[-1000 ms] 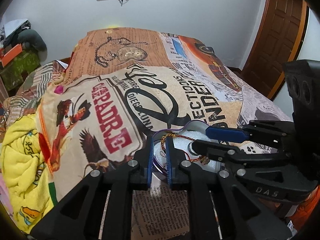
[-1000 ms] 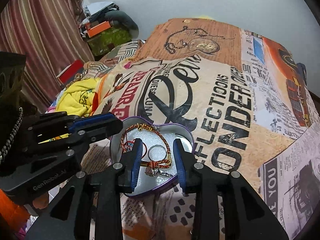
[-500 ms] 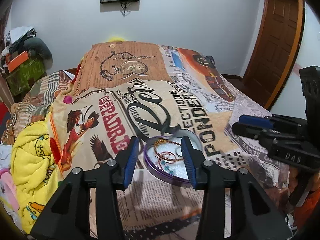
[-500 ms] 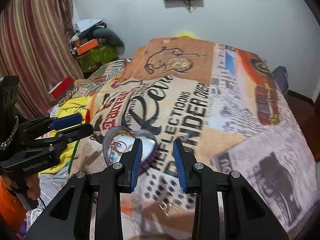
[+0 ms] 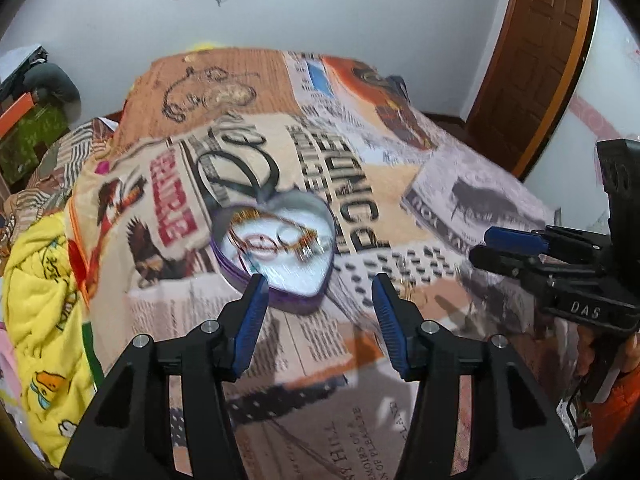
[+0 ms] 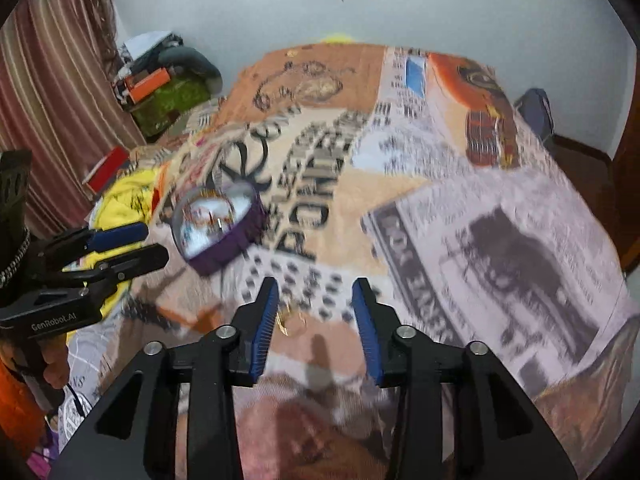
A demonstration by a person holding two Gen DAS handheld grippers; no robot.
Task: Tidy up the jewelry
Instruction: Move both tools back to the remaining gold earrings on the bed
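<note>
My left tongs (image 5: 318, 288) hang wide apart with nothing between them, just above the bed (image 5: 460, 184) and its printed bedspread. The heart-shaped tin (image 5: 280, 240) sits on the bedspread just beyond the left blue pad (image 5: 250, 320) — purple-walled, white-lined, holding a tangle of orange-gold chain (image 5: 276, 236) and what looks like a ring, though blur hides the detail. My right tongs (image 6: 315, 304) are also spread, empty, and held to the right of the tin (image 6: 216, 228), well apart from it. Between the right tongs' pads, nearer the left one, a small gold piece (image 6: 290, 320) lies on the bedspread — too blurred to name. A yellow blanket (image 5: 44, 308) is bunched to the left of the tin, near the bed's edge.
</note>
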